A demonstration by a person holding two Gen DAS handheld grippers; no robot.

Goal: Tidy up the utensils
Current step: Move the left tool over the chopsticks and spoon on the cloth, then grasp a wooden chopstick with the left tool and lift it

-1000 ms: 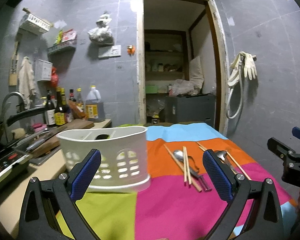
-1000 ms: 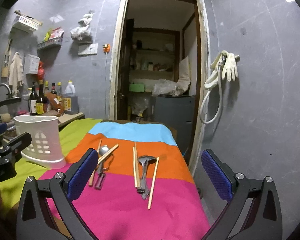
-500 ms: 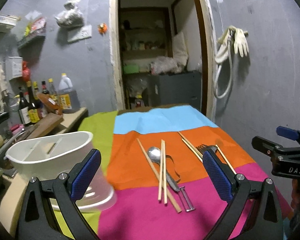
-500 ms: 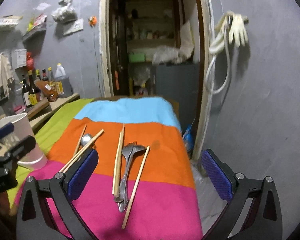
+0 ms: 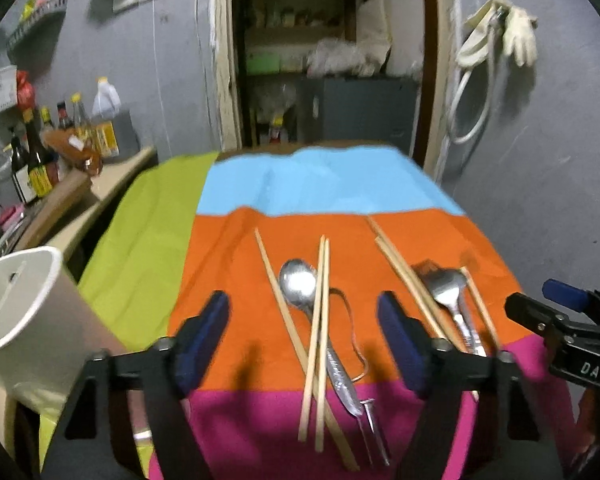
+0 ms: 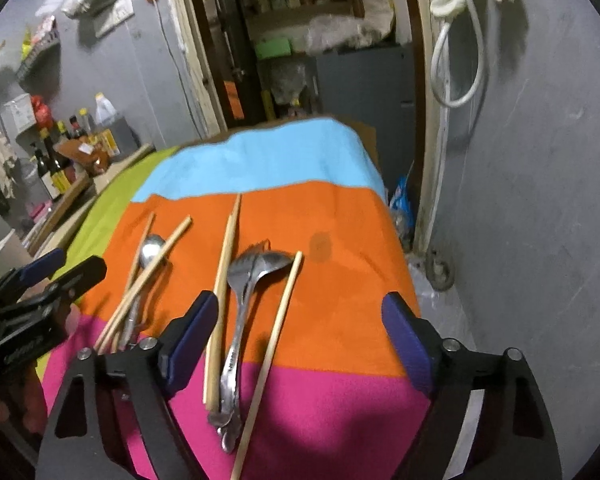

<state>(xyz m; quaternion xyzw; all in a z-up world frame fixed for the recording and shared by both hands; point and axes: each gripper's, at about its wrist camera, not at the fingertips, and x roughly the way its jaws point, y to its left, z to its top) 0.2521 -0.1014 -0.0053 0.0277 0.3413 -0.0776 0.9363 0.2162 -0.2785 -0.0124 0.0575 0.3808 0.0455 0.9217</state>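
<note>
Both claws hang over the utensils on the striped cloth (image 5: 228,312), and nothing has been picked up yet. The left claw (image 5: 302,340) has just been narrowing but is still spread, empty, pads framing the spoon (image 5: 300,284) and the crossed chopsticks (image 5: 320,320) lying over it. The right claw (image 6: 296,336) has also just been narrowing, still spread and empty, above the forks (image 6: 244,276) with a chopstick (image 6: 224,292) on either side of them. The white holder (image 5: 24,308) stands at the left edge of the bench, well apart from both piles.

This looks like the reach before the first grasp. Next, I'd say, each claw must drop lower and pinch one thin piece cleanly; the overlaps make it easy to drag a neighbour along. Then comes the carry to the holder.
</note>
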